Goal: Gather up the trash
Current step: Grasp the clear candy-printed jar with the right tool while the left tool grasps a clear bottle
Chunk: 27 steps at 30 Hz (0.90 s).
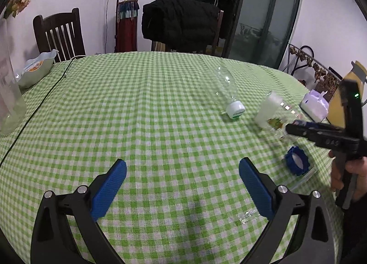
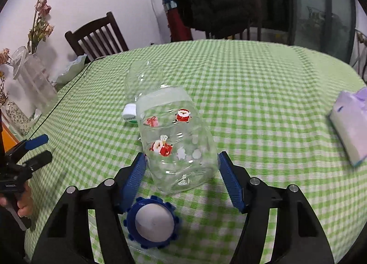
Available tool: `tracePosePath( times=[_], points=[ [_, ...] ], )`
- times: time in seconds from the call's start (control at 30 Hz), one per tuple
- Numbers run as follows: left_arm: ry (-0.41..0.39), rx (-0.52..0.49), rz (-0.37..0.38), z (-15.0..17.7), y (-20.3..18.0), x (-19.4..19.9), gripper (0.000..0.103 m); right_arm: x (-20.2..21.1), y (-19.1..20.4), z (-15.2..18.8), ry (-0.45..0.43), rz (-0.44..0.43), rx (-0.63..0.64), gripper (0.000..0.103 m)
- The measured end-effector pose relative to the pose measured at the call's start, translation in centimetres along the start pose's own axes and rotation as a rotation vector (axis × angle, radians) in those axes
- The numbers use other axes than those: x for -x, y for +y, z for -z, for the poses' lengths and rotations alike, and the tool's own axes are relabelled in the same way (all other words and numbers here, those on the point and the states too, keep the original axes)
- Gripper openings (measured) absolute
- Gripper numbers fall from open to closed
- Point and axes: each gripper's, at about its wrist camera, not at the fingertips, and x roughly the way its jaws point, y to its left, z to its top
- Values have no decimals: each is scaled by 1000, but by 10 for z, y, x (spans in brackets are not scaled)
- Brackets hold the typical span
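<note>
In the right wrist view, a blue lid lies at the bottom centre on the surface, just before the right tongs. Those tongs stand partly open with the base of a clear jar between the blue pads; whether the pads press on it cannot be told. The jar lies on its side, printed with small red figures. Behind it, toward the upper left, lies a clear bottle with a white cap. A tissue pack sits at the right edge.

In the left wrist view, the left tongs stand wide open over bare checked cloth at the bottom, holding nothing. The jar, bottle and lid lie right of centre. A bowl sits at the far left edge.
</note>
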Motion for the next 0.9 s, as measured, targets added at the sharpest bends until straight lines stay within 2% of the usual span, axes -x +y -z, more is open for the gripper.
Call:
tracePosePath(
  times=[0.13, 0.2, 0.37, 0.5, 0.6, 0.7, 0.73, 0.77, 0.83, 0.9],
  points=[
    [33, 36, -9, -7, 0, -5, 95, 19, -16, -2, -107, 32, -93, 63],
    [77, 56, 14, -19, -2, -11, 95, 23, -25, 1, -142, 99, -133, 63],
    [131, 104, 121, -87, -22, -49, 95, 29, -37, -1, -200, 158, -187, 63],
    [164, 70, 71, -132, -51, -102, 95, 28, -44, 1, -205, 179, -215, 63],
    [211, 68, -52, -152, -64, -142, 95, 32, -41, -2, -210, 172, -221, 63],
    [278, 48, -30, -161, -72, -169, 95, 37, -32, 0, -230, 182, -174, 63],
    [286, 35, -55, -163, -73, -174, 87, 35, -31, 0, -225, 185, -166, 63],
    [279, 32, -76, -163, -73, -176, 66, 28, -30, 1, -212, 187, -166, 63],
    [275, 45, -55, -162, -71, -173, 59, 18, -33, 2, -180, 189, -172, 63],
    [261, 68, -18, -161, -70, -166, 58, 13, -39, 3, -165, 190, -182, 62]
  ],
)
